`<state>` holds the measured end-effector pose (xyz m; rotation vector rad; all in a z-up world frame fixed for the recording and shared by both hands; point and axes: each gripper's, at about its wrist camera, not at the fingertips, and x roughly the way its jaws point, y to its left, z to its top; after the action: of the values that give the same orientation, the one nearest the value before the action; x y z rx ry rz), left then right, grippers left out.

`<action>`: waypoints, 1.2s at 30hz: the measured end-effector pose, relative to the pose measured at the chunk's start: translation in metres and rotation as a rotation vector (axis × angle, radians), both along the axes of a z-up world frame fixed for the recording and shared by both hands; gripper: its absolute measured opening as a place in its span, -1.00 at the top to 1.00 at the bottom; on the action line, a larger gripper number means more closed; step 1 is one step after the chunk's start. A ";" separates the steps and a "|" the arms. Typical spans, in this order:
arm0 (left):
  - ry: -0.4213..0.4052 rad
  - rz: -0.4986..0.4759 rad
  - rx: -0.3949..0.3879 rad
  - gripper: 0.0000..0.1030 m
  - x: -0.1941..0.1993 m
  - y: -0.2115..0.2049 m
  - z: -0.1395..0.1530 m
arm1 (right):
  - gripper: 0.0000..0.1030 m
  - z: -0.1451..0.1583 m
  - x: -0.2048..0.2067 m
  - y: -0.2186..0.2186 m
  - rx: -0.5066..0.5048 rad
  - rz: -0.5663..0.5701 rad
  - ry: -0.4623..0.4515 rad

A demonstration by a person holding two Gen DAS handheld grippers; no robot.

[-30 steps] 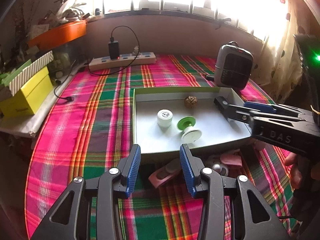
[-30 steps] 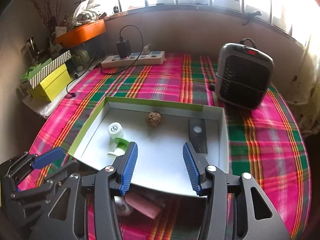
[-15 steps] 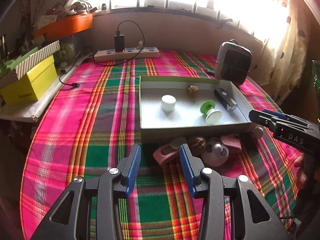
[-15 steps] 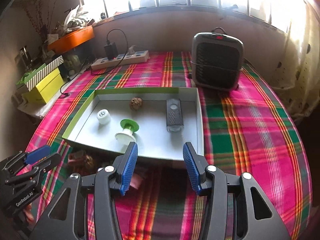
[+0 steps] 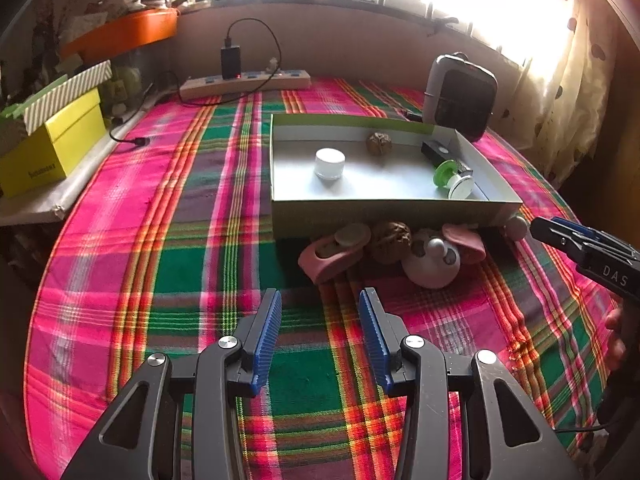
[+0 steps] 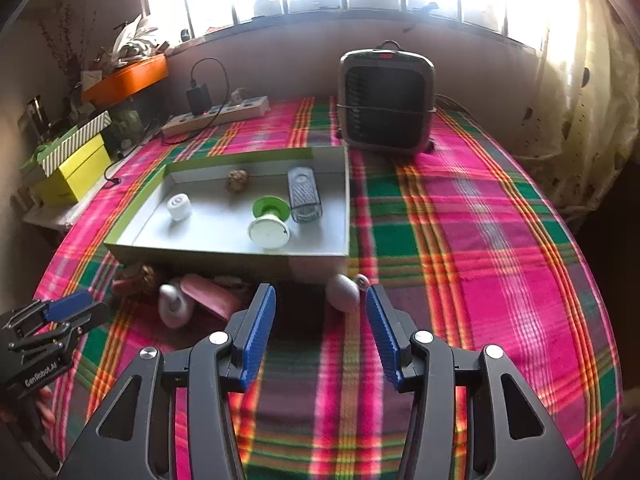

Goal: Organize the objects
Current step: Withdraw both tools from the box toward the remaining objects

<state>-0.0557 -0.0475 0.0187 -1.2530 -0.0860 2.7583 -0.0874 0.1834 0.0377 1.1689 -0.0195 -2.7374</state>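
Note:
A shallow box (image 5: pixel 384 210) (image 6: pixel 224 254) with a green rim sits on the plaid tablecloth. It holds a white cap (image 5: pixel 329 163) (image 6: pixel 178 207), a walnut (image 5: pixel 379 143) (image 6: pixel 237 179), a green-and-white spool (image 5: pixel 454 180) (image 6: pixel 269 222) and a black grater-like block (image 6: pixel 304 194). In front of the box lie a pink piece (image 5: pixel 332 252), another walnut (image 5: pixel 391 240), a white round object (image 5: pixel 434 264) (image 6: pixel 173 308) and a grey egg shape (image 6: pixel 342 292). My left gripper (image 5: pixel 320 332) is open and empty, short of the pink piece. My right gripper (image 6: pixel 320 332) is open and empty, just short of the egg shape.
A black heater (image 6: pixel 386 100) stands behind the box at the right. A power strip with a charger (image 5: pixel 244 80) lies at the back. A yellow box (image 5: pixel 52 140) sits on a ledge at the left. A curtain (image 6: pixel 580 92) hangs at the right.
Both grippers have drawn back from over the box toward the near side of the table. The loose objects in front of the box have come into full view. Both stay open.

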 end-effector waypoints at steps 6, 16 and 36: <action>-0.009 -0.010 0.002 0.25 -0.004 0.002 -0.004 | -0.01 -0.009 0.004 0.013 0.001 -0.024 -0.025; -0.017 -0.023 -0.016 0.24 -0.018 0.002 -0.007 | -0.05 -0.024 -0.002 0.020 -0.004 -0.020 -0.074; -0.014 -0.097 -0.060 0.20 -0.044 0.009 -0.011 | -0.14 -0.034 -0.034 0.002 0.090 0.028 -0.096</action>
<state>-0.0996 -0.0385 0.0080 -1.2560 0.0550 2.6880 -0.1216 0.1853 0.0039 1.3127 0.1089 -2.6807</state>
